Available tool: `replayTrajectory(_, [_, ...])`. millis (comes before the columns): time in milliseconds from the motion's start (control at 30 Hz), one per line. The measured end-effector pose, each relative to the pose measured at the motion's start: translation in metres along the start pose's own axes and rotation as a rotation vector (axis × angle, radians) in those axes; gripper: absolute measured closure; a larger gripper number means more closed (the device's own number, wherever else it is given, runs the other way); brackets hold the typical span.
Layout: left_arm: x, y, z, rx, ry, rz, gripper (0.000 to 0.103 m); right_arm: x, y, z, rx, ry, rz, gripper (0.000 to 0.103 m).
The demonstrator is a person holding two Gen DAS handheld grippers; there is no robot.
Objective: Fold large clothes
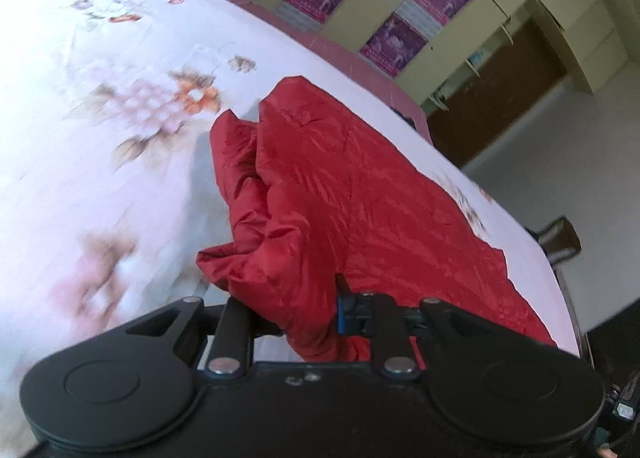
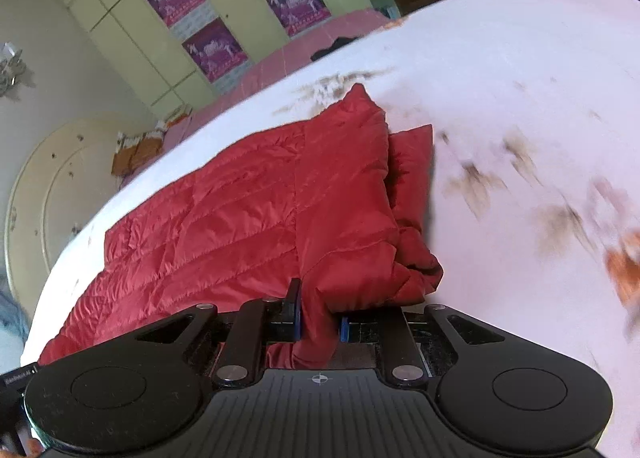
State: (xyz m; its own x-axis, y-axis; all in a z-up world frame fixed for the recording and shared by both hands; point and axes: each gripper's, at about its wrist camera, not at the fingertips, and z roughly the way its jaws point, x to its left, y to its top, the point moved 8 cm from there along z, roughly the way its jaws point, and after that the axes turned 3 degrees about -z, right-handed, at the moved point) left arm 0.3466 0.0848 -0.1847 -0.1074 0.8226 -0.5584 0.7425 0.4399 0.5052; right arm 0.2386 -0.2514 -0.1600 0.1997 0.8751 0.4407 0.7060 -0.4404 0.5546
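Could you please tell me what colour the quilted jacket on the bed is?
Red; the jacket shows best in the right wrist view.

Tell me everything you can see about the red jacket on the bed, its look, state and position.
The red jacket is a padded, quilted garment with a slightly shiny, crinkled fabric stitched in bands. It lies spread on the white flowered bedsheet, partly folded, with one bunched layer lying over the flat body. The left tool and the right tool are each shut on a gathered fold of its near edge. No zipper or label shows.
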Motion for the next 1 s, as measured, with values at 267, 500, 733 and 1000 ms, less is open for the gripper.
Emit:
replayTrajectory(267, [0.022,-0.067,-0.059,0.042,0.026,-0.027,0.083,-0.004,-0.056,-0.046,0.060,0.003,-0.022,0.087])
replayTrajectory(500, [0.026,-0.108,-0.093,0.032,0.051,-0.052,0.083,-0.015,-0.069,-0.063,0.087,0.041,-0.047,0.087])
replayTrajectory(733, [0.025,-0.120,-0.105,-0.008,0.083,-0.071,0.083,-0.023,-0.071,-0.072,0.103,0.076,-0.048,0.087])
replayTrajectory(1000, [0.025,-0.109,-0.081,-0.017,0.151,-0.053,0.067,-0.020,-0.047,-0.060,0.064,0.053,-0.084,0.068])
